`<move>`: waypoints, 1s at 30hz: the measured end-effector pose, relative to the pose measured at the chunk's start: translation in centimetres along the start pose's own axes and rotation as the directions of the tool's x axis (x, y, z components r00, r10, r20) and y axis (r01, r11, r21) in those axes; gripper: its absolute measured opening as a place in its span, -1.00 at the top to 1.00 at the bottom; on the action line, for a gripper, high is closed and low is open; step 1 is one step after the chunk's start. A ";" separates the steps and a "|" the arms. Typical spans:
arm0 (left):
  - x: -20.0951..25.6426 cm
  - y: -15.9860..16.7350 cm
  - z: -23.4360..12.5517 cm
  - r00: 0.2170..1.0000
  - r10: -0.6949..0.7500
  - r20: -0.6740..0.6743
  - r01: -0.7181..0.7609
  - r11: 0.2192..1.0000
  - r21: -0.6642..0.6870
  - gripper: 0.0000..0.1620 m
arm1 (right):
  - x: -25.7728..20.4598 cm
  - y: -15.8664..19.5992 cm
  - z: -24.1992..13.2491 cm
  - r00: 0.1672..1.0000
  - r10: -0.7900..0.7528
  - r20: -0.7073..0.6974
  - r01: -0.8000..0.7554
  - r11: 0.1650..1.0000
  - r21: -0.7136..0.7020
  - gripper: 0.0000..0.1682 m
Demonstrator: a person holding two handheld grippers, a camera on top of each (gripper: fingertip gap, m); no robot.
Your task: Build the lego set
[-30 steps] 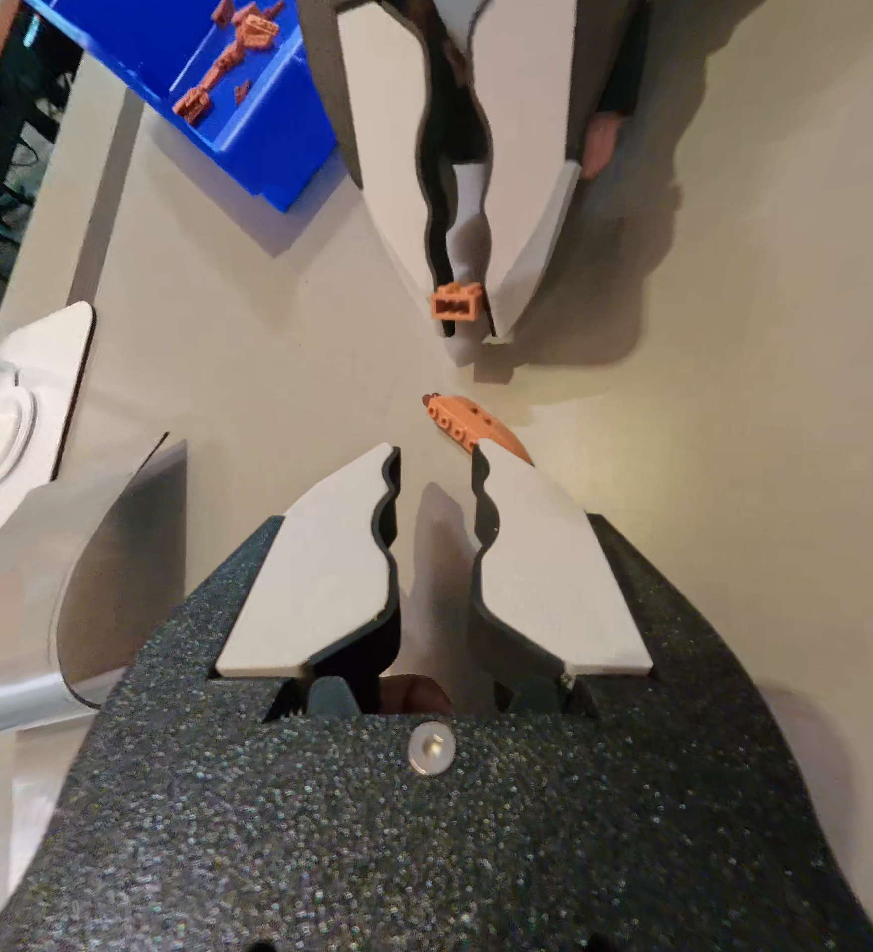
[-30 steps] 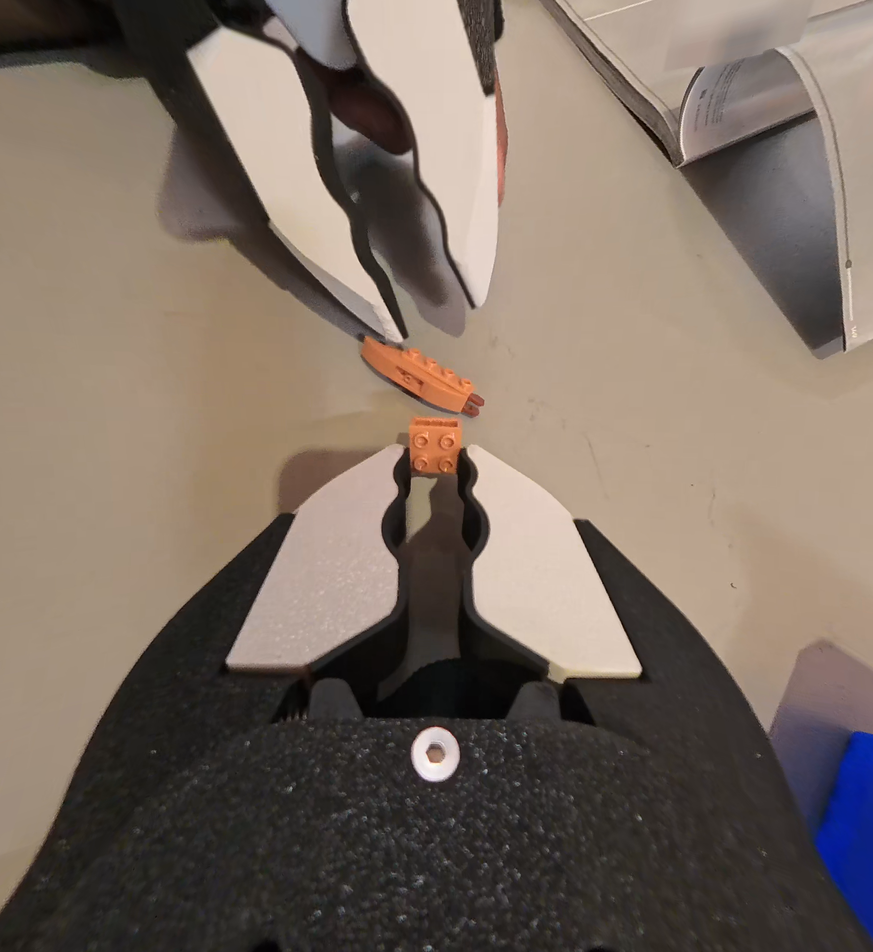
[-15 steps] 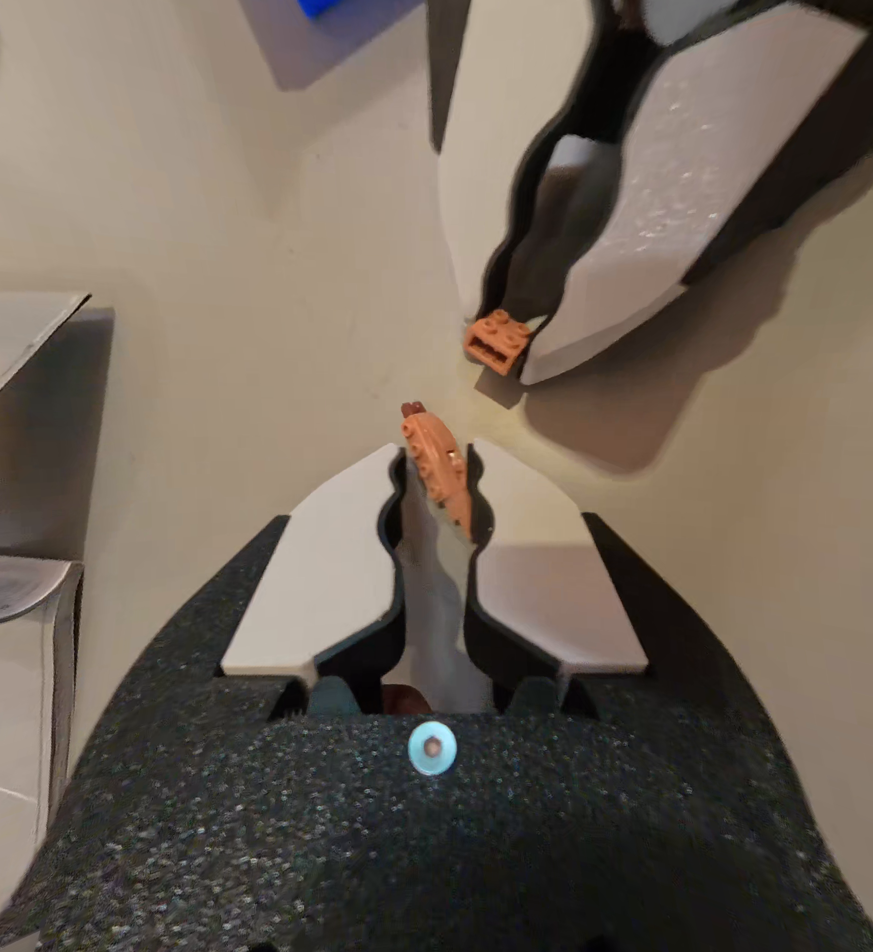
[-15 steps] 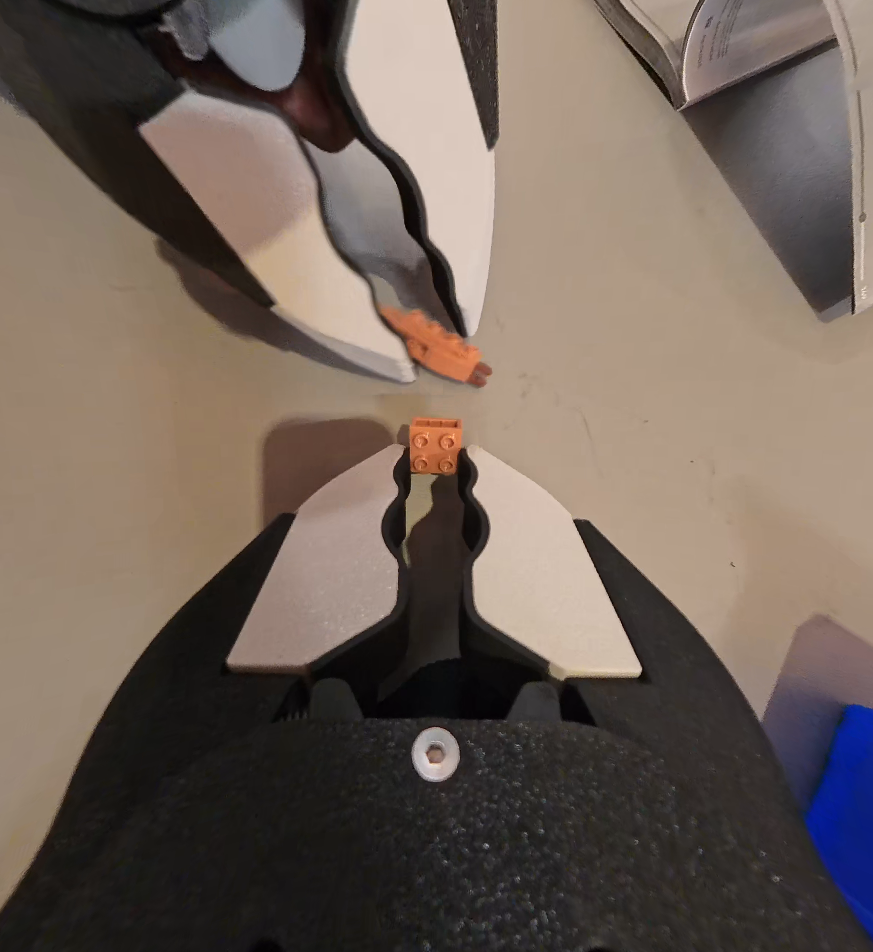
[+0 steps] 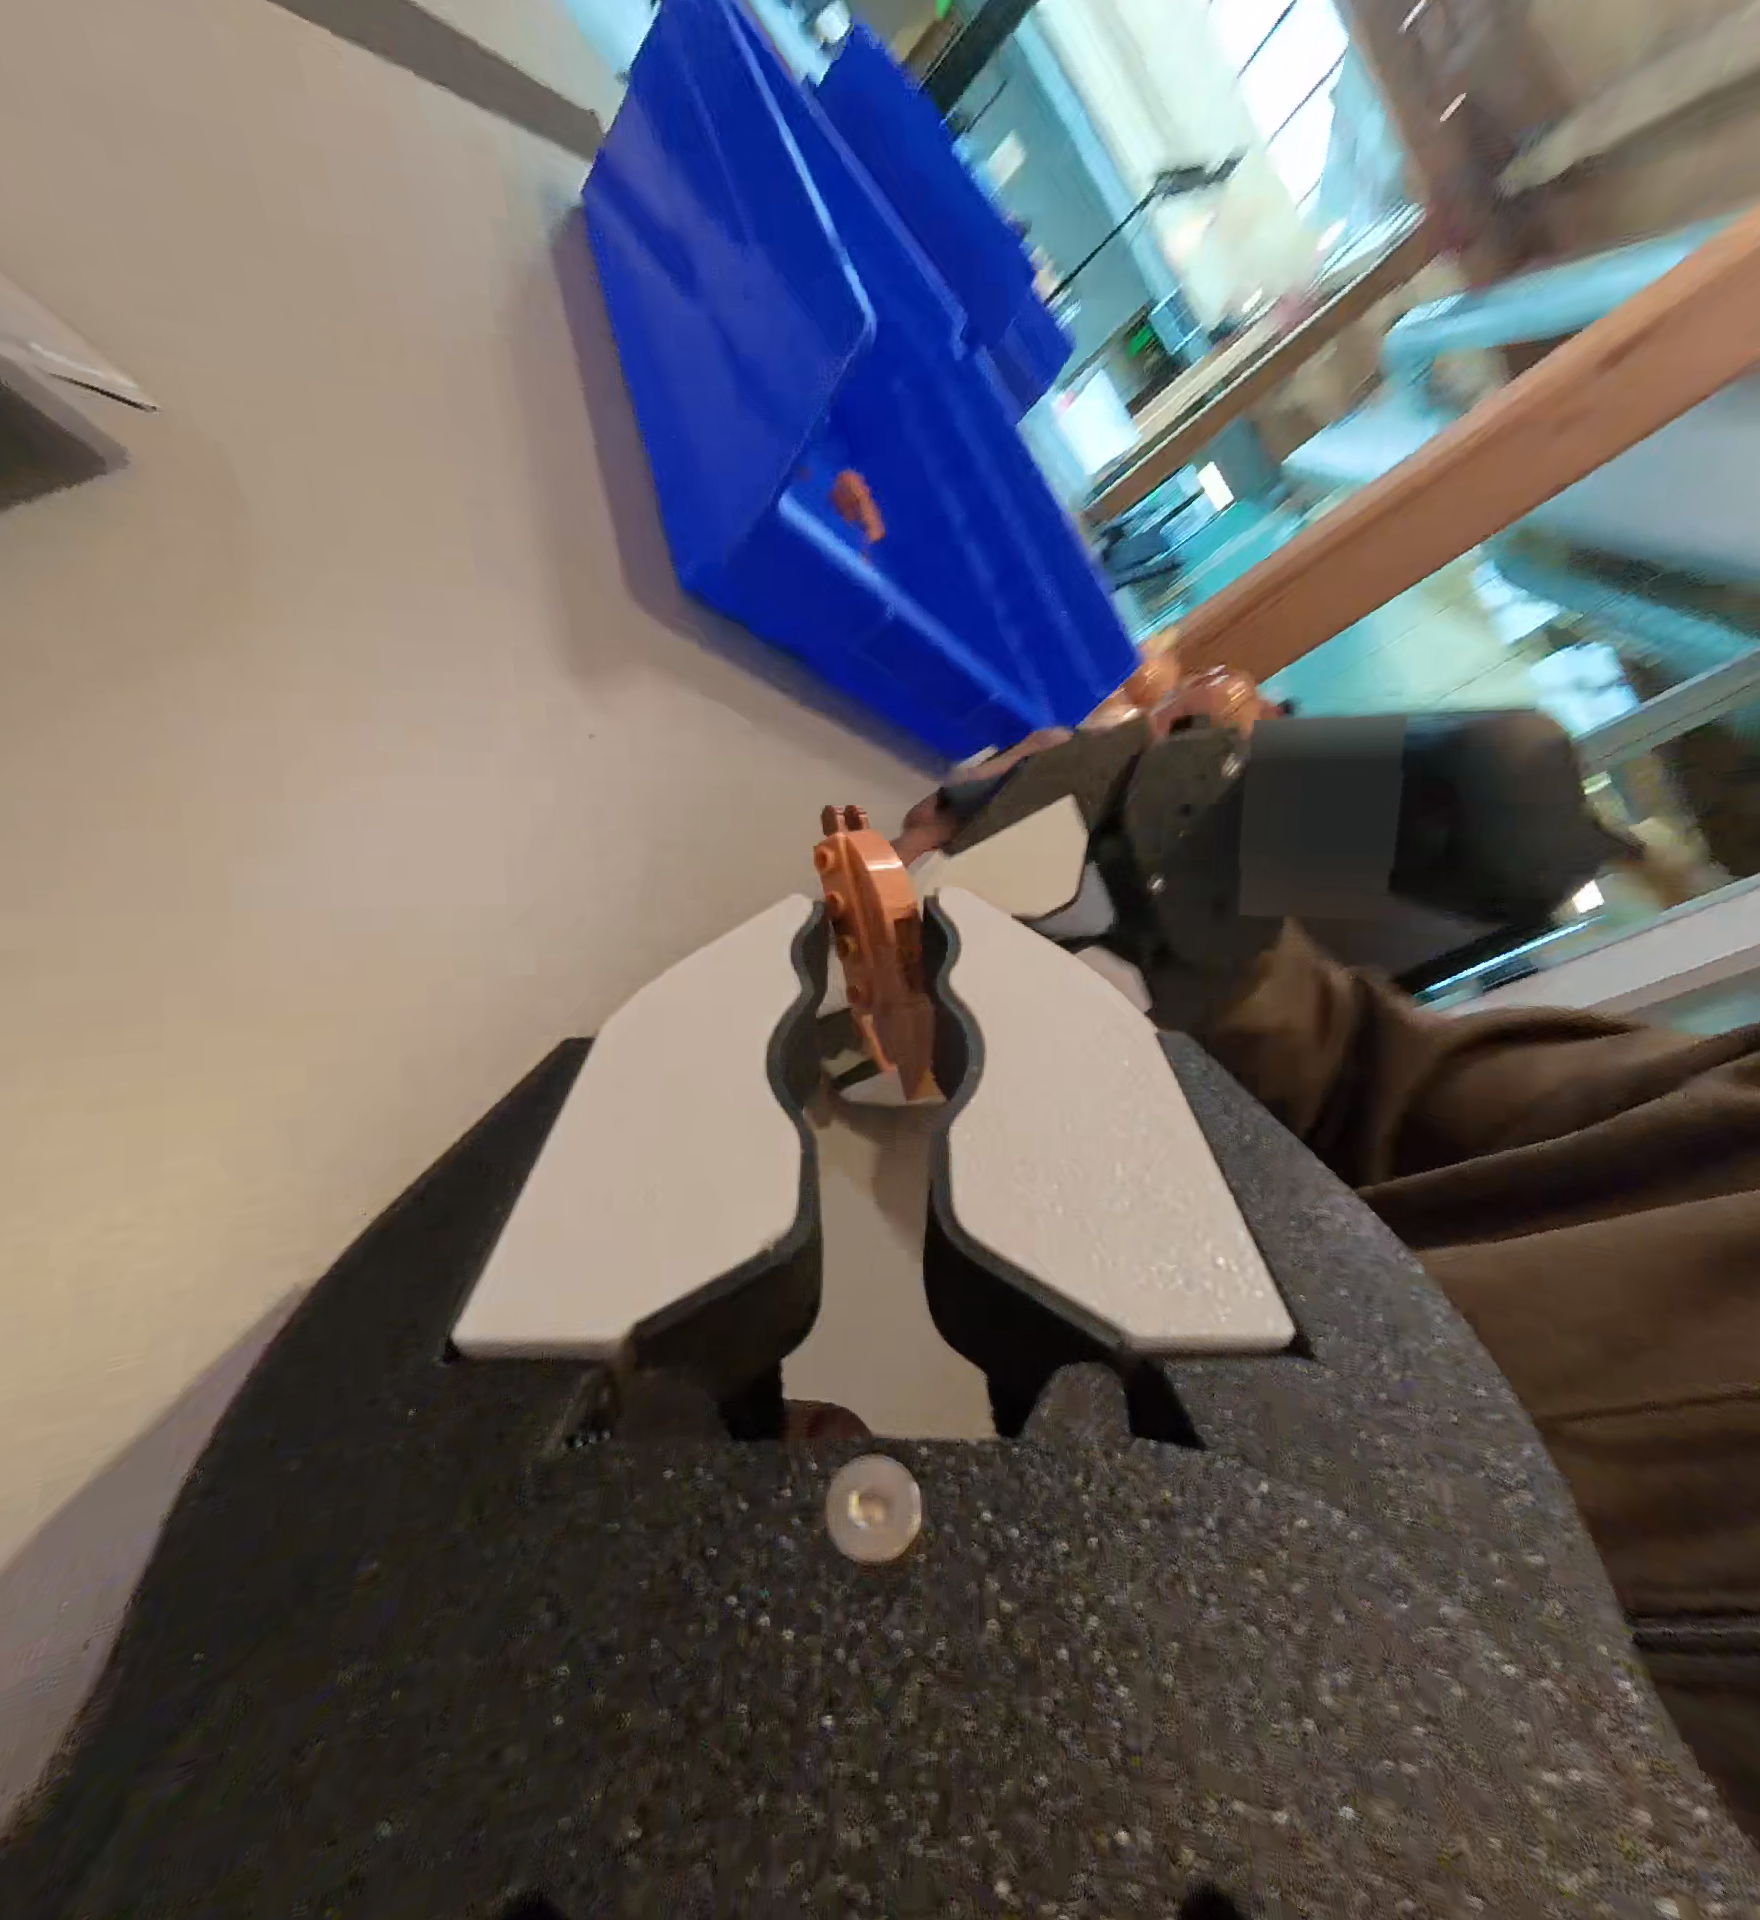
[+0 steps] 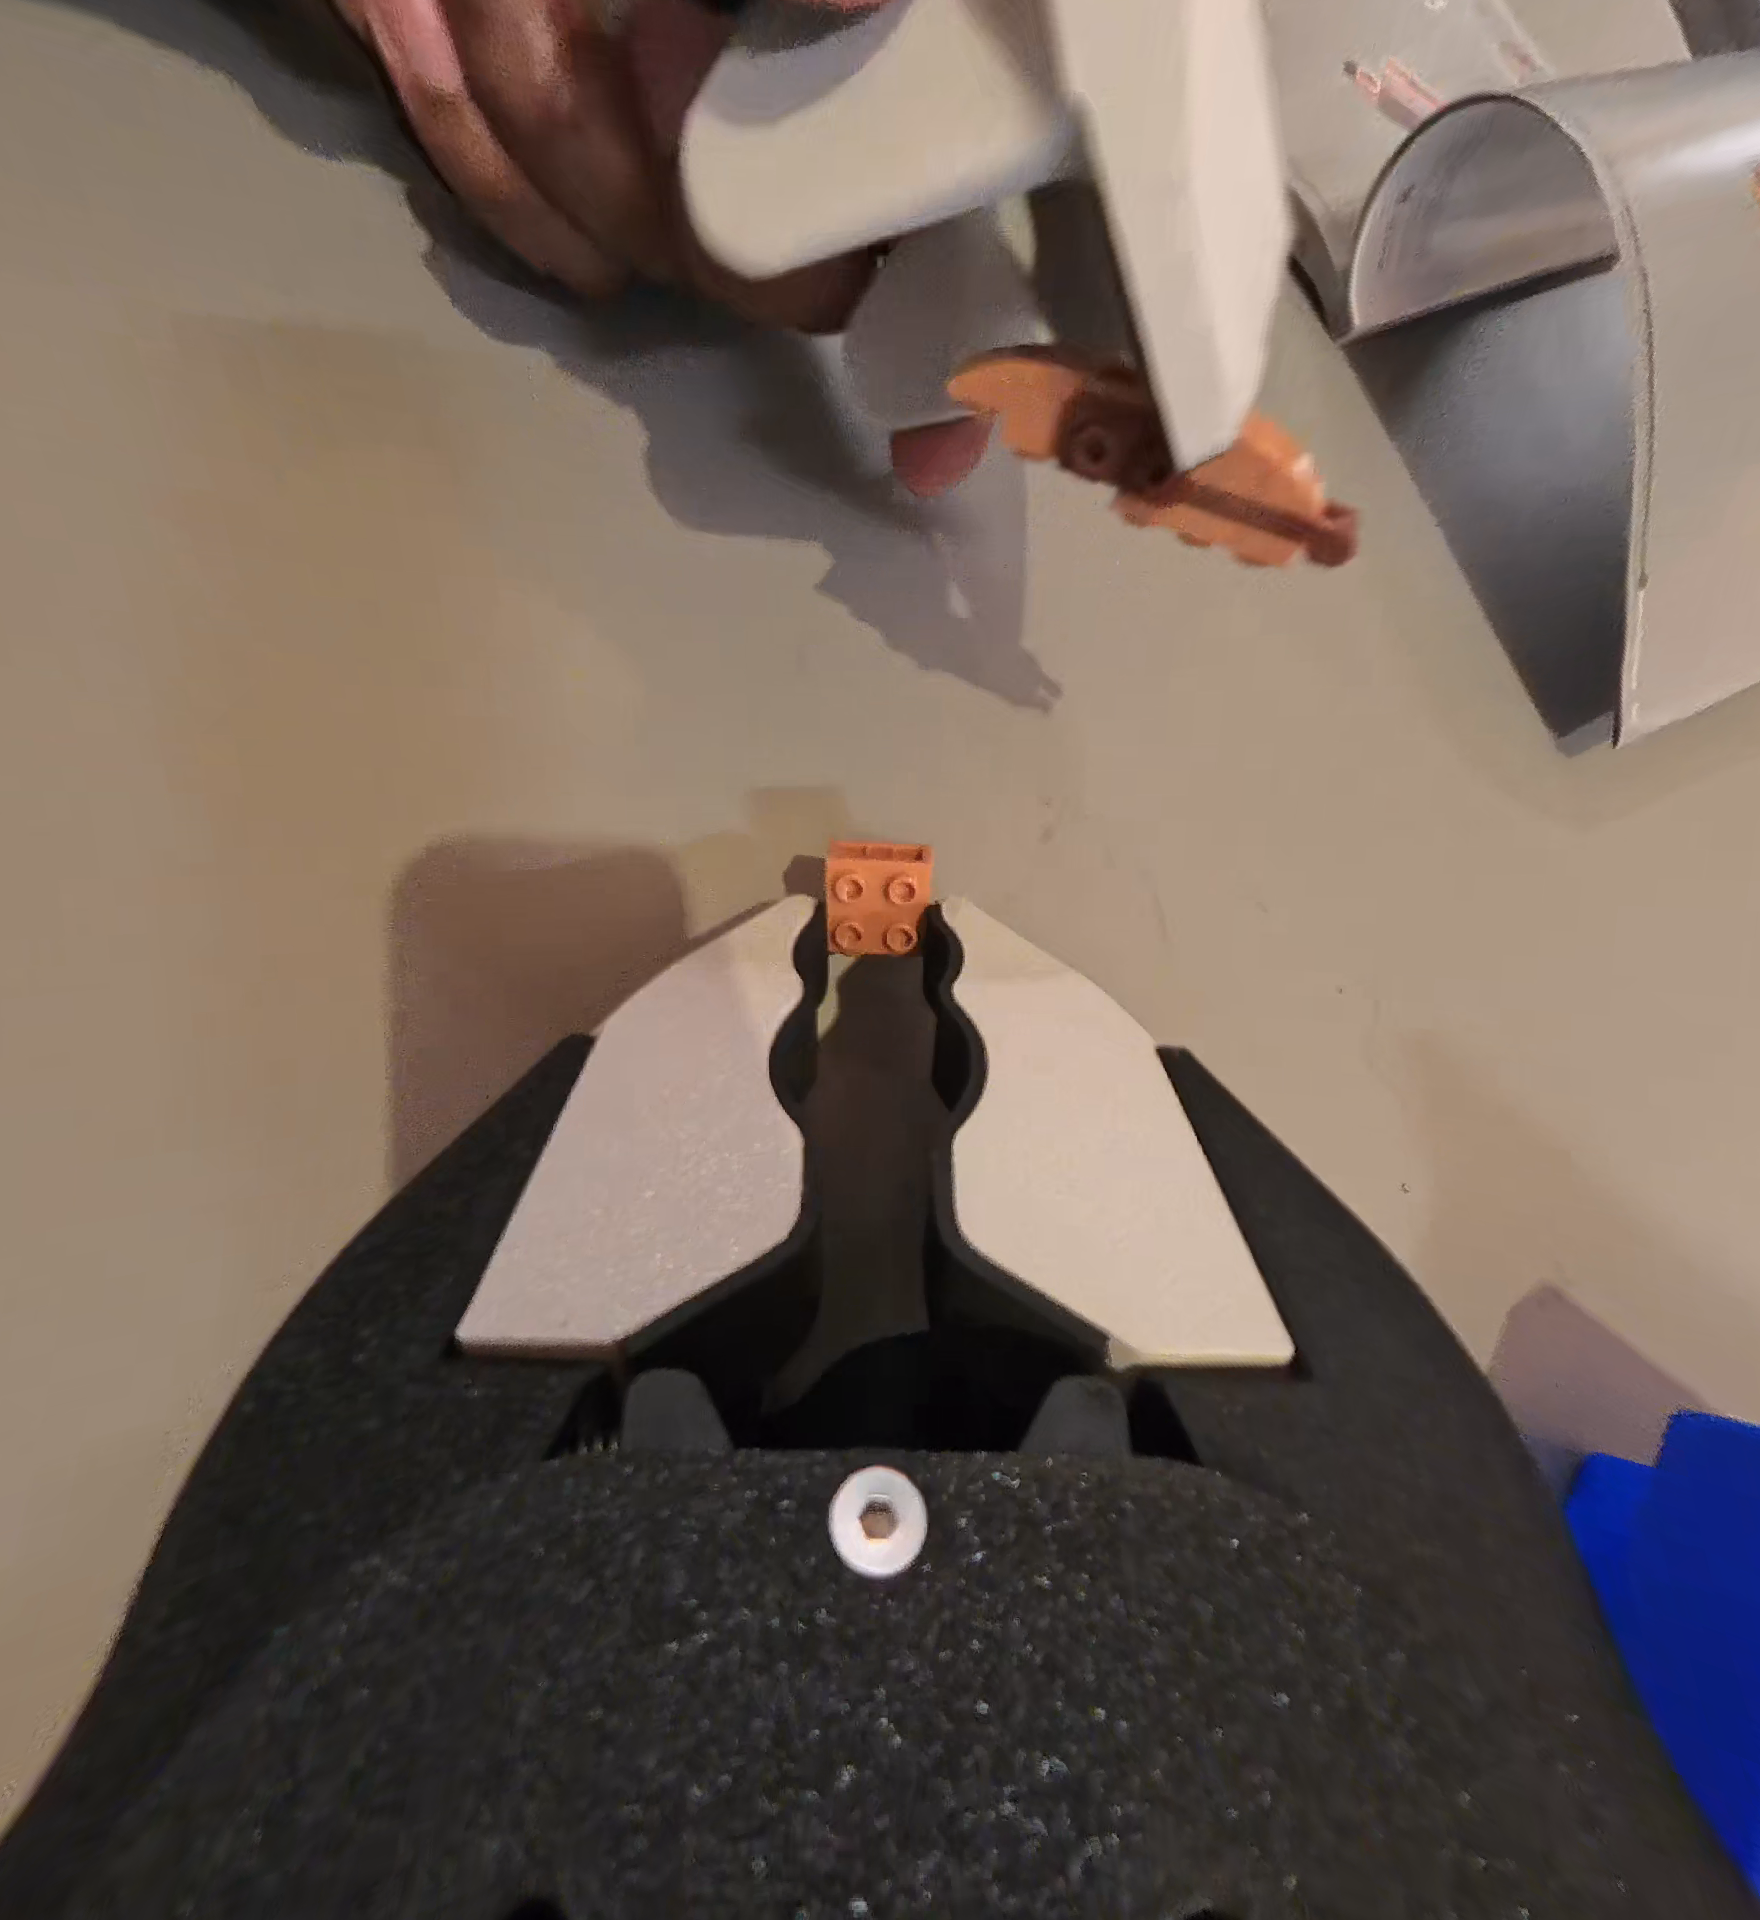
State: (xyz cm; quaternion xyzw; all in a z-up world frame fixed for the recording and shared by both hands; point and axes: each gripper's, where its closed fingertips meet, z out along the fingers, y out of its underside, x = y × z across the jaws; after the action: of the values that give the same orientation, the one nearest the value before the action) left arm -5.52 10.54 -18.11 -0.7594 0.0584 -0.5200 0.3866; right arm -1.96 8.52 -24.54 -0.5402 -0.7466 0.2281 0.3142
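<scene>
My left gripper [image 5: 874, 914] is shut on an orange lego assembly [image 5: 871, 940], a studded curved plate with dark brown pieces, and holds it on edge above the table. The assembly also shows in the right wrist view [image 6: 1219, 468], blurred, under the left gripper's fingers [image 6: 1177, 239]. My right gripper [image 6: 876, 912] is shut on a small orange 2x2 brick [image 6: 876, 899], studs facing the camera, just above the beige table [image 6: 232, 623]. The right gripper also appears in the left wrist view [image 5: 1021, 862], behind the assembly.
A blue parts bin [image 5: 834, 416] with an orange piece inside stands on the table; its corner shows in the right wrist view [image 6: 1707, 1621]. An open instruction booklet [image 6: 1582, 364] lies at the far right. A person's hand [image 6: 564, 156] and brown sleeve [image 5: 1582, 1299] are in view. The gap from one gripper's tips to the other's is roughly 8 cm.
My left gripper has closed on the orange assembly, lifted it off the table and tilted up. My right gripper still holds the 2x2 brick in about the same place.
</scene>
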 end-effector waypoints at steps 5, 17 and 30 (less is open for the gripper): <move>1.2 -0.9 0.0 0.981 -0.122 -0.149 0.135 0.988 0.075 0.79 | -0.2 -0.3 0.0 0.997 -0.079 -0.024 0.079 0.997 0.001 0.80; 2.9 -1.5 0.3 0.925 -0.224 -0.307 0.279 0.949 0.148 0.79 | 2.3 -3.3 -1.0 0.970 -0.092 -0.227 0.134 0.975 0.178 0.27; 5.0 -0.8 1.4 0.861 -0.261 -0.437 0.361 0.919 0.161 0.79 | 3.3 -8.1 -4.4 0.929 0.042 -0.368 0.153 0.862 0.484 0.11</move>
State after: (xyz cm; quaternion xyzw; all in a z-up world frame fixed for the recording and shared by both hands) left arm -2.30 9.42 -14.05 -0.5821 -0.0492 -0.7254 0.3641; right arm -4.90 9.18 -15.27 -0.4499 -0.6045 0.3014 0.5843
